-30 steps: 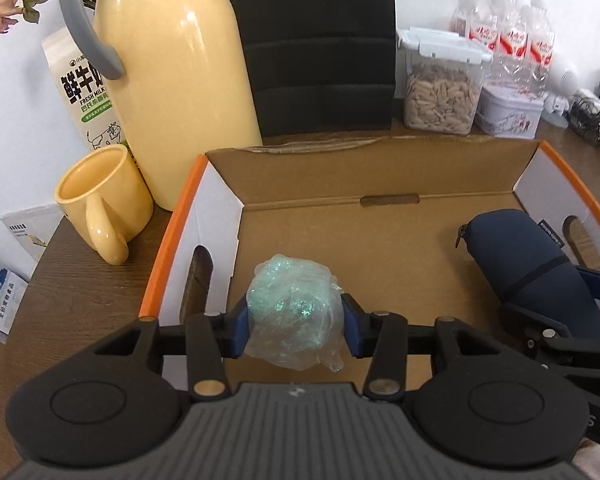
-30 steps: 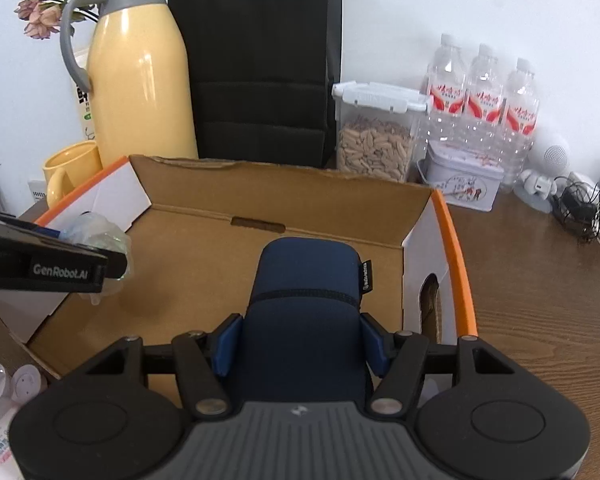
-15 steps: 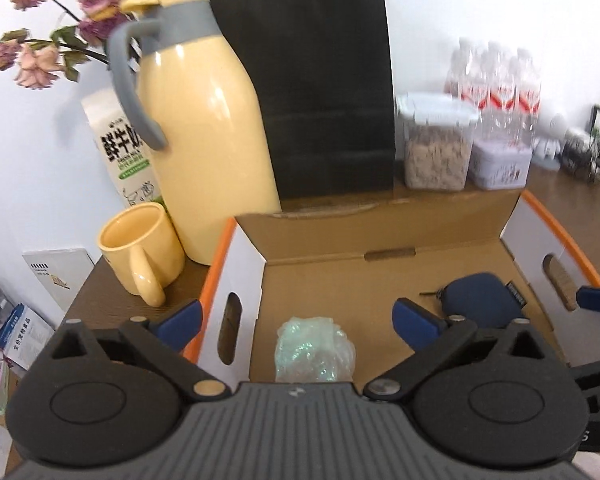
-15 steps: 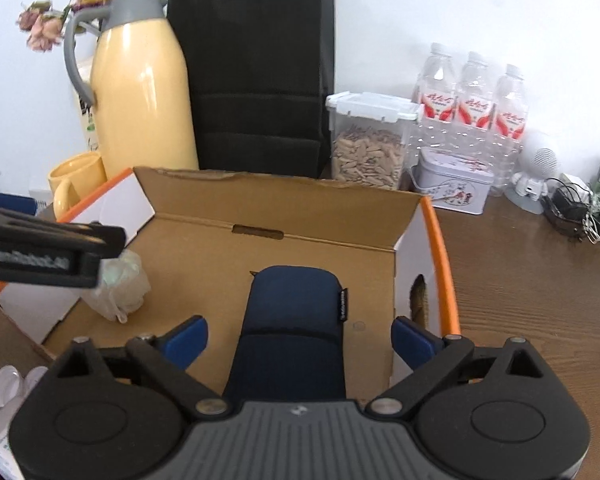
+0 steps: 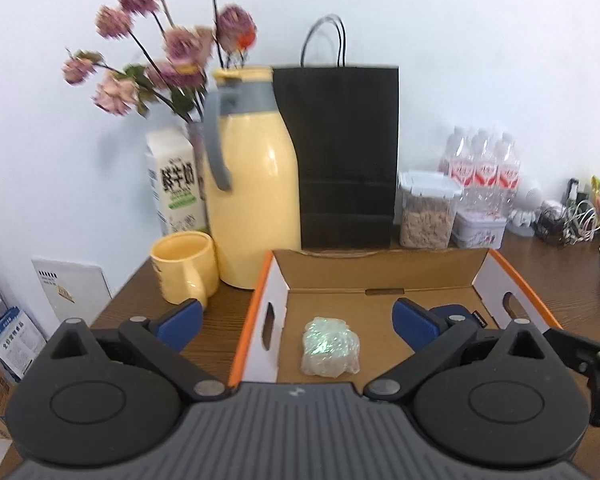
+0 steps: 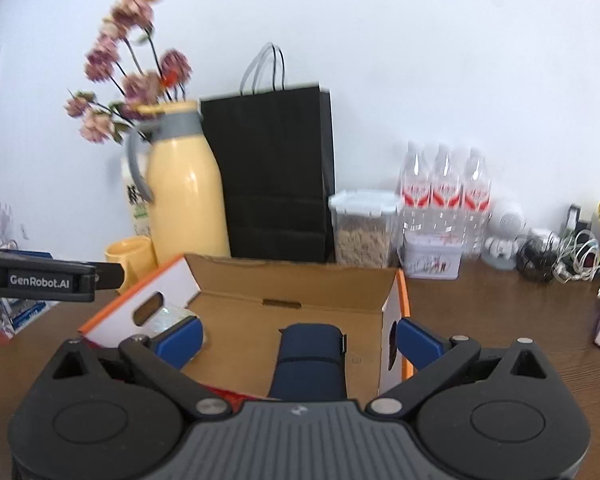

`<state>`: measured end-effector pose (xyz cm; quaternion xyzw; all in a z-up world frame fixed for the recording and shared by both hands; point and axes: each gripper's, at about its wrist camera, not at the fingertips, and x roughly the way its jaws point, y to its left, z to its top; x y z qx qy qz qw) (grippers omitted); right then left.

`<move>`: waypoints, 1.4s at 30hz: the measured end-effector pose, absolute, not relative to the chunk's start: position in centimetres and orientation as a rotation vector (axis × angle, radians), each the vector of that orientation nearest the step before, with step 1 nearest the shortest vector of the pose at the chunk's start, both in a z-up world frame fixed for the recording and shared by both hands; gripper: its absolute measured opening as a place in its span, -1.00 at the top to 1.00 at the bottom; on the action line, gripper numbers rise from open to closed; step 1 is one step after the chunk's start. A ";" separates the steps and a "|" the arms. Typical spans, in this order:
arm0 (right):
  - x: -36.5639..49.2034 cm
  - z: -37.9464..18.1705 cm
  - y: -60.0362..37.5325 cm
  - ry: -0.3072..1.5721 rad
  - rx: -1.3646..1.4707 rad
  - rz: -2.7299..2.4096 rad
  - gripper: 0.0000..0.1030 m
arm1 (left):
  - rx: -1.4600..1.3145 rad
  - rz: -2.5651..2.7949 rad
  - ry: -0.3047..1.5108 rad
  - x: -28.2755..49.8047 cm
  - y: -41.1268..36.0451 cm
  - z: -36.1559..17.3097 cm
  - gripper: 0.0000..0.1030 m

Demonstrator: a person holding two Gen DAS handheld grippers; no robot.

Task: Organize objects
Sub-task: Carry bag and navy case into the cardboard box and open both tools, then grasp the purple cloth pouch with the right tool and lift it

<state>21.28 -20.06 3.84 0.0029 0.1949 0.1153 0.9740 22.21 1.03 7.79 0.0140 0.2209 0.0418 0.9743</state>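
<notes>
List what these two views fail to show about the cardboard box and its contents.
- Near end of the dark blue zippered pouch: right wrist view, hidden behind the right hand-held gripper.
- Same pouch, left wrist view: mostly hidden by the left hand-held gripper.
- Contents of the crinkled clear plastic bundle: blurred.
- Near wall of the orange-edged cardboard box: covered in both views.

My two wrist cameras sat near, raised over the box's (image 5: 384, 276) near edge, facing the far wall; both shared the box (image 6: 300, 280) and thermos (image 5: 256, 208).
</notes>
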 end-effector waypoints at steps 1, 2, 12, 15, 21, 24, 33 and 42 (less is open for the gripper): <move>20.3 4.0 -20.0 0.381 0.001 0.237 -1.00 | 0.026 0.083 0.434 21.3 1.3 7.9 -1.00; 19.4 4.1 -19.8 0.372 -0.007 0.238 -1.00 | 0.023 0.083 0.424 20.3 1.5 7.9 -1.00; 12.0 2.5 -18.9 0.375 -0.016 0.269 -1.00 | 0.024 0.107 0.406 12.3 3.9 6.0 -1.00; 10.4 1.4 -18.7 0.409 -0.012 0.297 -1.00 | 0.049 0.120 0.406 10.1 4.0 4.9 -1.00; 7.4 -0.8 -17.7 0.469 -0.030 0.337 -1.00 | 0.016 0.124 0.476 7.6 4.9 2.6 -1.00; 6.7 -1.7 -17.3 0.493 -0.033 0.344 -1.00 | -0.016 0.121 0.503 6.8 5.4 1.7 -1.00; 6.8 -3.3 -17.3 0.551 -0.009 0.343 -1.00 | 0.014 0.089 0.568 6.7 4.2 -0.6 -1.00; 7.7 -4.3 -17.5 0.585 -0.021 0.340 -0.99 | 0.041 0.062 0.629 8.2 2.4 -2.3 -1.00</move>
